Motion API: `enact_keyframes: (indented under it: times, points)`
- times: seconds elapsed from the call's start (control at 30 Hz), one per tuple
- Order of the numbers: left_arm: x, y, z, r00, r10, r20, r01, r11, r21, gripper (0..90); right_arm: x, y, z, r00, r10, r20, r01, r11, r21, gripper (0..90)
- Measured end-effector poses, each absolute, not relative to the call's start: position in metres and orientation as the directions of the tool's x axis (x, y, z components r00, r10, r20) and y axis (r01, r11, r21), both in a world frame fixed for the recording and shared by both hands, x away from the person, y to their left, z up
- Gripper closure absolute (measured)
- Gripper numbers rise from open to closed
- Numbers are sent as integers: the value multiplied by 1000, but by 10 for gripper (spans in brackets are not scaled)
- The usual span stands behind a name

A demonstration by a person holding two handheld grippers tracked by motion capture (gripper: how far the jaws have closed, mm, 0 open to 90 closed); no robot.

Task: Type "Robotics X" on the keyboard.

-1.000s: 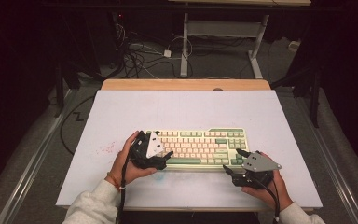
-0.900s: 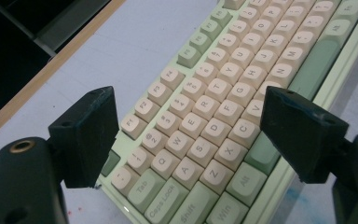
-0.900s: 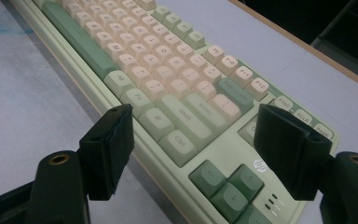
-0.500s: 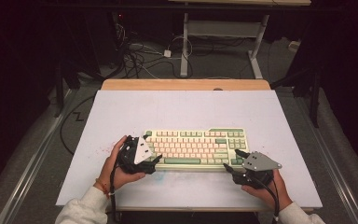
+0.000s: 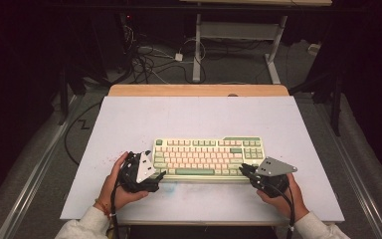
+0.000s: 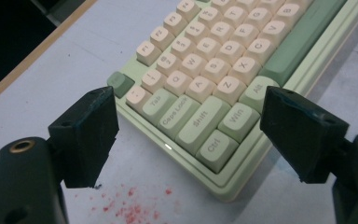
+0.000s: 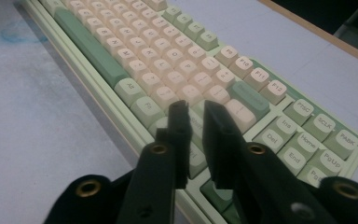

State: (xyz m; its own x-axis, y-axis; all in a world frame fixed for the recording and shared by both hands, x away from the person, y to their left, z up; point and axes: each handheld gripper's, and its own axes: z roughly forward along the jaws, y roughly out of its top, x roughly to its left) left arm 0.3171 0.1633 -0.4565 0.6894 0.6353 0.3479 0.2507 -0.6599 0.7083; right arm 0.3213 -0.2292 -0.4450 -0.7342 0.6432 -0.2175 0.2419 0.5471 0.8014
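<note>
1. The keyboard (image 5: 209, 158) is seen lying flat on the desk (image 5: 199, 114), towards its near edge
2. The left tongs (image 6: 186, 135) are held spread wide just off the keyboard's left end, nothing gripped
3. The right tongs (image 7: 196, 135) have just been brought nearly together above the keyboard's right near corner, nothing held between them

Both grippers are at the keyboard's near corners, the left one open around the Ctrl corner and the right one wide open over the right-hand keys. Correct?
Not quite. The right gripper is nearly shut, its jaws just closed to a narrow gap with nothing held, as the right gripper view shows. The left gripper does stand open around the keyboard's Ctrl corner.
</note>
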Motion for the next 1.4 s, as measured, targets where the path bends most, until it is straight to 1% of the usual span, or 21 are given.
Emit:
enact_keyframes:
  times: [0.1, 0.2, 0.37, 0.43, 0.5, 0.73, 1.17, 1.4]
  points:
    - [315, 169, -459, 687, 648, 329, 264, -645, 717, 181, 325, -226, -444, -744, 633, -215, 240, 553, 798, 883]
    - [312, 175, -462, 686, 652, 324, 281, -648, 707, 181, 328, -222, -444, -747, 632, -207, 247, 554, 795, 899]
    - [307, 179, -470, 687, 656, 313, 308, -653, 692, 181, 335, -216, -442, -754, 625, -202, 251, 558, 791, 900]
    - [305, 180, -472, 693, 658, 295, 319, -646, 694, 180, 338, -213, -442, -759, 620, -201, 249, 560, 790, 900]
    - [303, 180, -473, 694, 649, 311, 315, -662, 680, 179, 340, -209, -442, -763, 616, -195, 252, 562, 788, 900]
    - [301, 182, -473, 692, 654, 306, 322, -659, 680, 173, 351, -188, -442, -787, 582, -205, 235, 590, 773, 900]
    - [301, 182, -474, 693, 657, 296, 327, -653, 683, 173, 377, -150, -444, -802, 560, -209, 240, 622, 746, 900]
    - [301, 182, -475, 696, 657, 291, 330, -652, 682, 173, 387, -136, -447, -805, 554, -213, 246, 639, 729, 900]
